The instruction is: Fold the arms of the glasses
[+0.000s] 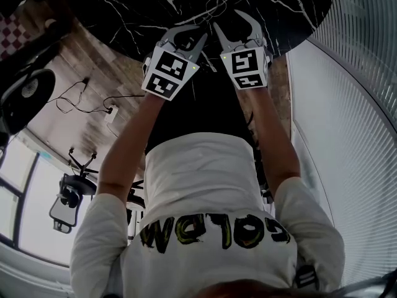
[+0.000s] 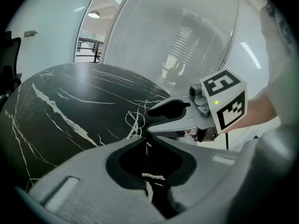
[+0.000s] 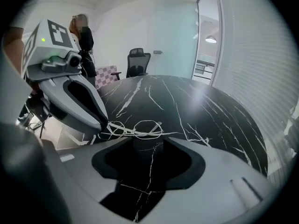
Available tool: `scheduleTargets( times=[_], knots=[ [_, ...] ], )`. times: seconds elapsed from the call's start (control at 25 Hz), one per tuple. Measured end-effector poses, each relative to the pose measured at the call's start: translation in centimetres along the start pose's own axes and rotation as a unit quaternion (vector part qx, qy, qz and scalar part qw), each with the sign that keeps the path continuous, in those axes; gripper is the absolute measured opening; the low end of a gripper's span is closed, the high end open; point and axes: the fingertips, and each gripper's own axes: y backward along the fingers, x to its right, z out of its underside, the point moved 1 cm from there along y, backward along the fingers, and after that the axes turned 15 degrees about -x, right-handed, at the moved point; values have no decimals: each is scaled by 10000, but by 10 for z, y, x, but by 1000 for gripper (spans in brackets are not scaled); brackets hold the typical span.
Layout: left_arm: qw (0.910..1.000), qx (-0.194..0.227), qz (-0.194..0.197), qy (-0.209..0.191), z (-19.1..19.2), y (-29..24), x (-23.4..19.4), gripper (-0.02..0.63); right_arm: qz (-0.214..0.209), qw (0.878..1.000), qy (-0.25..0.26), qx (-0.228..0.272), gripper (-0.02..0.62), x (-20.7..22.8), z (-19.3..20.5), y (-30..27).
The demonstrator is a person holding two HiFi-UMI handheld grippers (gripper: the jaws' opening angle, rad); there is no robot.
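Thin wire-framed glasses lie on the black marble table, just beyond my right gripper, whose jaws stand open with nothing between them. My left gripper comes in from the left, its tip right at the glasses' left end; its jaws look shut. From the left gripper view, the glasses sit just past my left gripper, with the right gripper opposite. In the head view both grippers, left and right, meet at the glasses. Whether a temple is pinched stays unclear.
The round table's edge runs close under my hands. A frosted glass wall with blinds curves along the right. A black office chair and a standing person are beyond the table. Cables lie on the floor.
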Motion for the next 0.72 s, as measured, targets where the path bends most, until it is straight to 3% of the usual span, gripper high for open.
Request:
scheduleTargets(
  times=[0.36, 0.56, 0.72],
  knots=[
    [9996, 277, -7, -48, -15, 56, 19, 35, -275, 9982, -348, 403, 167, -1, -18, 61],
    [9962, 788, -33, 370, -32, 108, 34, 34, -459, 9936, -614, 835, 160, -7, -45, 121],
    [9925, 1127, -19, 465, -48, 148, 53, 18, -764, 9854, -902, 1225, 143, -16, -66, 171]
  ],
)
